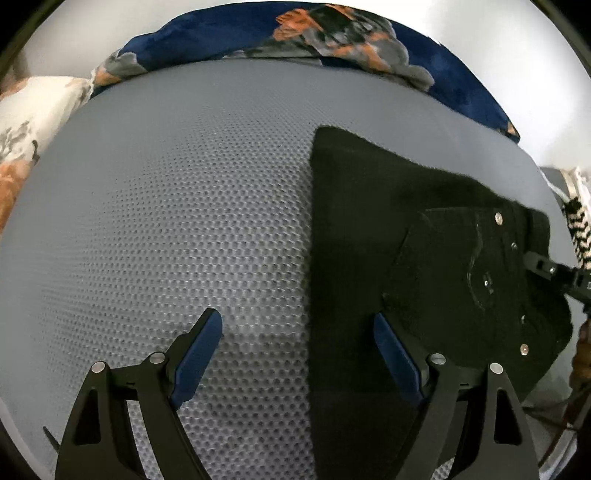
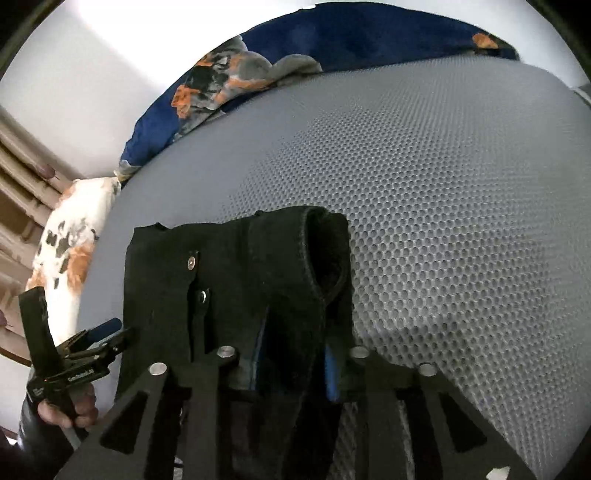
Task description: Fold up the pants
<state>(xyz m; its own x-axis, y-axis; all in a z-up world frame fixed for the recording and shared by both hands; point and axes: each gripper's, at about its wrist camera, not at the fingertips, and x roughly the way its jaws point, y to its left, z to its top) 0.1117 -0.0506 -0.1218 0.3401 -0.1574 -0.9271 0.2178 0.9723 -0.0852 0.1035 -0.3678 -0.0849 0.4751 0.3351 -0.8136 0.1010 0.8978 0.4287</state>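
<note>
Around me: grey honeycomb mat (image 1: 184, 206) covers the bed, a navy floral blanket (image 1: 332, 33) is bunched along its far edge, and a white-and-orange floral pillow (image 2: 70, 243) sits off the mat's left corner. A black-and-white striped cloth (image 1: 580, 236) lies past the mat's right edge. Nothing blocks my left gripper (image 1: 299, 332) — bare mat under it.

Count: one pair of black pants (image 2: 240, 280), two grippers, one blanket, one pillow.

The pants lie folded on the mat's near right part, waistband with its rivets towards my right gripper (image 2: 293, 363).

Left points steeply down, fingers spread wide, nothing between them; the right-hand finger hangs over the pants' left edge. Right tilts down — blue pads pinch a fold of the pants at the near edge.
</note>
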